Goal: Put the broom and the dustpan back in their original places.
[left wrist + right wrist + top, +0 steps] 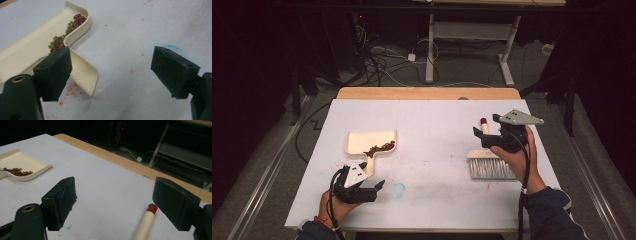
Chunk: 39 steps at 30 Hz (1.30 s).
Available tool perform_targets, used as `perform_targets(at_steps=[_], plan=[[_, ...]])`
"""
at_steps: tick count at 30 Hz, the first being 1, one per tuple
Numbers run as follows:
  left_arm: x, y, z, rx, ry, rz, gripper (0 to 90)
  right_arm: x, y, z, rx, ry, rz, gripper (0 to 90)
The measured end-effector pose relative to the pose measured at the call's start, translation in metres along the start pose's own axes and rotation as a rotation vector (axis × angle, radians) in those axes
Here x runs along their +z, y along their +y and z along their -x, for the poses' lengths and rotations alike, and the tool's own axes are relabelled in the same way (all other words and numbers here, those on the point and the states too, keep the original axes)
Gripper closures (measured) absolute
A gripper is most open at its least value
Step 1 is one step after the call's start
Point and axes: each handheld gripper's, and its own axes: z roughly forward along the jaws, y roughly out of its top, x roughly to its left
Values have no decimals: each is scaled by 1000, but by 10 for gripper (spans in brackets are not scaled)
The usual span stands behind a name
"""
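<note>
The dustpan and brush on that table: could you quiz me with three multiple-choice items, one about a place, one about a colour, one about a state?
1. Where do the beans lie?
A. In the dustpan
B. Under the brush
C. On the floor

2. What colour is the tip of the brush handle?
A. Blue
B. Red
C. Green

3. How do the left tongs stand?
A. Shut on the dustpan handle
B. Shut on the brush
C. Open, holding nothing

Answers:
1. A, red and green beans sit against the pan's back wall.
2. B, the cream handle ends in a red cap.
3. C, the left gripper view shows bare table between the jaws.
</note>
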Motion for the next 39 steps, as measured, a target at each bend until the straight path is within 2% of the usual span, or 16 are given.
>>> perform_targets(at_steps=[5, 17, 35, 39], plan=[[-1, 0, 0, 0, -1, 0, 170, -8, 0, -7, -57, -11, 12, 196], [0, 0, 0, 5, -2, -6, 169, -23, -7, -13, -117, -25, 18, 196], [2, 0, 1, 11, -3, -14, 170, -43, -29, -14, -156, -13, 30, 197], [2, 0, 1, 16, 0, -16, 169, -45, -33, -14, -149, -11, 34, 196]])
